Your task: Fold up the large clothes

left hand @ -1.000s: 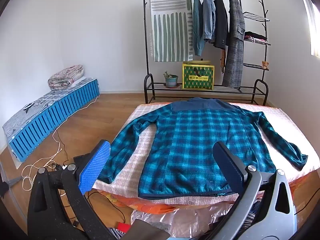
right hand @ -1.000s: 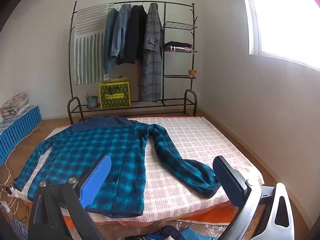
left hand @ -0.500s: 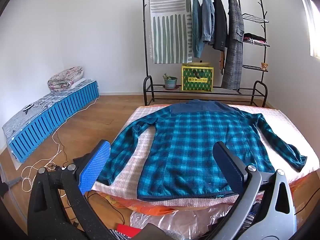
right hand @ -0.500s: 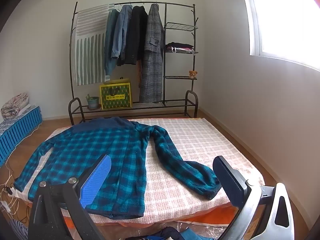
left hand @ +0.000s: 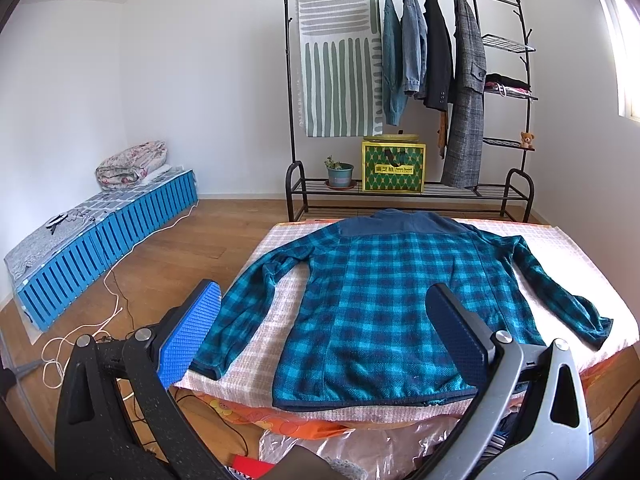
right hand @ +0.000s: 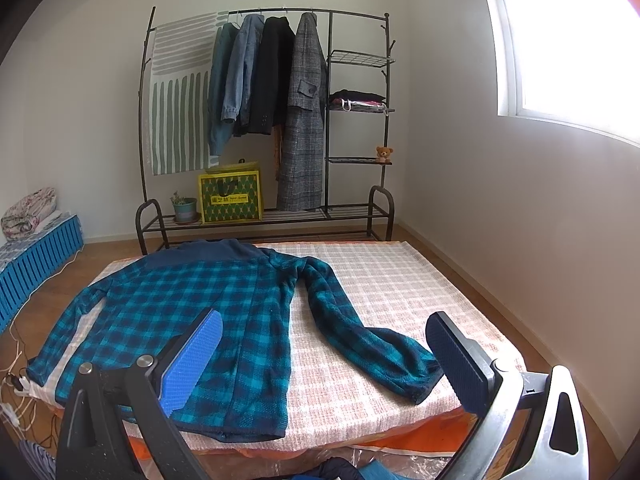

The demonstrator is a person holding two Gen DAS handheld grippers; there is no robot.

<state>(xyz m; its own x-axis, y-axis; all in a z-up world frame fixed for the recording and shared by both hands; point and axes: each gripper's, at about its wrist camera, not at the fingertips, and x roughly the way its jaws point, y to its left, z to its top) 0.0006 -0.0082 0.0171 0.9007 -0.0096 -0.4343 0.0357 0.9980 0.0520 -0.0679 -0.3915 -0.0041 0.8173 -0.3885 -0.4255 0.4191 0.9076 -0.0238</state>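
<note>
A teal and navy plaid fleece jacket (left hand: 392, 304) lies flat, back up, on a low bed with a pink checked cover (left hand: 260, 340); both sleeves are spread outward. It also shows in the right wrist view (right hand: 192, 312), its right sleeve (right hand: 360, 332) reaching toward the near right corner. My left gripper (left hand: 324, 332) is open and empty, held above the bed's near edge before the jacket's hem. My right gripper (right hand: 320, 354) is open and empty, above the near edge between the hem and the right cuff.
A black clothes rack (left hand: 408, 92) with hanging coats, a yellow-green bag (left hand: 393, 167) and a potted plant stands behind the bed. A blue slatted platform (left hand: 104, 236) lies left, white cables (left hand: 80, 328) on the floor. Clear plastic bags (left hand: 360, 444) lie below the near edge. Wall and window are right.
Both grippers have tilted or drawn slightly closer, so the jacket sits a little lower in each view. The jacket has not moved and both grippers stay open.
</note>
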